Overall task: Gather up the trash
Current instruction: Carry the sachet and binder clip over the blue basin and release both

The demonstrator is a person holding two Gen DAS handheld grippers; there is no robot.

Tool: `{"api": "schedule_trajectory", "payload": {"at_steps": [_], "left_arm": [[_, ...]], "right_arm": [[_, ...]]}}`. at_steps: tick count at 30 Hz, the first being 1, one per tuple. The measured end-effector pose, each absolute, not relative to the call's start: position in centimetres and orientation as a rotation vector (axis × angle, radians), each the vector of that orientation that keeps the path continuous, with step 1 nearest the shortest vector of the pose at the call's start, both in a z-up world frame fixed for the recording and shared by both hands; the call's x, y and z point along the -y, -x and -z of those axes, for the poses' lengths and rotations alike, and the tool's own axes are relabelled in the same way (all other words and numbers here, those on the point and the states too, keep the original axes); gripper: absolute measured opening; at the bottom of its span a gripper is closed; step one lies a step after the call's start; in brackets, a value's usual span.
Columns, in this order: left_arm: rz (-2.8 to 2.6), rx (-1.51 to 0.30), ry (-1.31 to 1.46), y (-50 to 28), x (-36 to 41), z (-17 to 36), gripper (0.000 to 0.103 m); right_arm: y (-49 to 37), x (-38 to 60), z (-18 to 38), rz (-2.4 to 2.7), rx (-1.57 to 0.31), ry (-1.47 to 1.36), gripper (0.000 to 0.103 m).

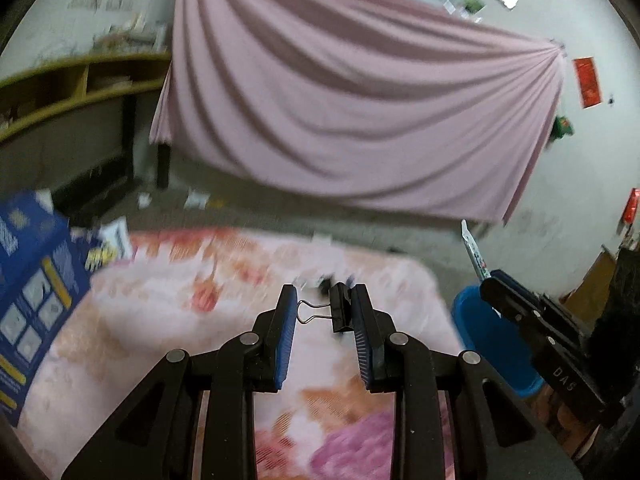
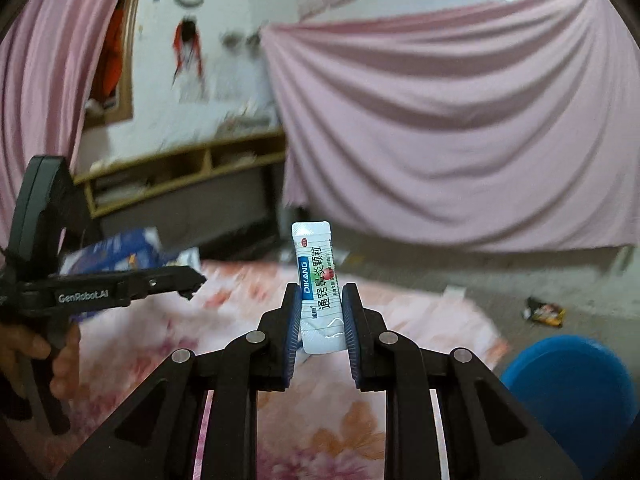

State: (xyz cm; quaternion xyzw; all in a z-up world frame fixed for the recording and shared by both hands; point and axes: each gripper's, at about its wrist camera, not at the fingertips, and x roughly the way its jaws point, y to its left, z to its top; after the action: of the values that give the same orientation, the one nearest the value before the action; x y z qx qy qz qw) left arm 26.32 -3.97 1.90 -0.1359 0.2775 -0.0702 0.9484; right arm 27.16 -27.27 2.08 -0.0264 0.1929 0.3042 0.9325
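Note:
My left gripper (image 1: pixel 325 310) is shut on a black binder clip (image 1: pixel 339 314), held crosswise between the blue pads with its wire handle against the left pad, above the floral cloth (image 1: pixel 160 300). My right gripper (image 2: pixel 320 308) is shut on a white medicine sachet (image 2: pixel 318 280) with blue and green print, which stands upright between the pads. In the left wrist view the right gripper (image 1: pixel 490 280) shows at the right with the sachet (image 1: pixel 474 250) over a blue bin (image 1: pixel 492 336). The bin also shows at the lower right of the right wrist view (image 2: pixel 572 388). The left gripper (image 2: pixel 188 278) shows at the left there.
A blue carton (image 1: pixel 32 280) lies at the cloth's left edge. A dark snack wrapper (image 2: pixel 546 312) lies on the grey floor to the right, and paper scraps (image 1: pixel 196 200) lie beyond the cloth. A pink sheet (image 1: pixel 340 100) hangs behind, with a low wooden shelf (image 1: pixel 68 84) to its left.

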Motion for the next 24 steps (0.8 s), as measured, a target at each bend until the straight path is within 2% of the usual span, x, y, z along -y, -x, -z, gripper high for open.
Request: {"api": "schedule_trajectory", "payload": {"at_steps": [11, 24], "left_arm": [[0.276, -0.247, 0.211, -24.4, 10.2, -9.3, 0.023], [0.446, -0.047, 0.125, -23.6, 19.2, -11.9, 0.023]], "right_arm": [[-23.7, 33.2, -6.5, -0.389, -0.089, -0.001, 0.019], [-19.5, 41.2, -8.6, -0.142, 0.132, -0.096, 0.019]]}}
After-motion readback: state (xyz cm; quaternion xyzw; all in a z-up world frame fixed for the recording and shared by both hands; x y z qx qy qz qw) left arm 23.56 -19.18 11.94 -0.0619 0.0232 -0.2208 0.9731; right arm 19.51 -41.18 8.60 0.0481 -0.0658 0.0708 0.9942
